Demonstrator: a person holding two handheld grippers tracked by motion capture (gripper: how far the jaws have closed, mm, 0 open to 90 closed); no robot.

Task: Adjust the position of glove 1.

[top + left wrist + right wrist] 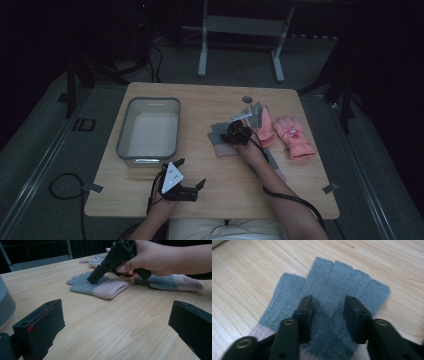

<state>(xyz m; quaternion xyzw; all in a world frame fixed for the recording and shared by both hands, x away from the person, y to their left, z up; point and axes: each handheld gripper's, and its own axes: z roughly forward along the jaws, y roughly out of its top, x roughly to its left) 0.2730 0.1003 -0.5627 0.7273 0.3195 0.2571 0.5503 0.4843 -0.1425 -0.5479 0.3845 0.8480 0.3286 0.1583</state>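
Here, in the high view, we see the whole pale wooden table (210, 175): an empty grey plastic tub with a rounded rim (120, 145) at centre left, the grey knitted glove with a pink cuff (220, 142) just right of centre, and two padded pink winter gloves (292, 135) further right. The left gripper (192, 175) sits low in the frame, well apart from all of them.

In the left gripper view we get what the high view hides: the grey knitted glove (97, 286) lies flat in the upper middle of the frame, with the right gripper (93, 280) tipped down so that its jaws touch the grey knit beside the pink cuff. A second grey and pink knitted glove (172, 282) lies at the upper right, behind the hand. The left gripper's own jaws (117, 322) stand wide apart at the lower corners, released, with bare table between them.

In the right gripper view we look straight down on the grey knitted glove (352, 282), its four fingers and thumb pointing to the top of the frame. The right gripper (328, 306) straddles the palm, jaws parted over the knit and not yet clenched on it.

We can read no brand, label or writing; the mark on one padded pink glove is too small to tell.
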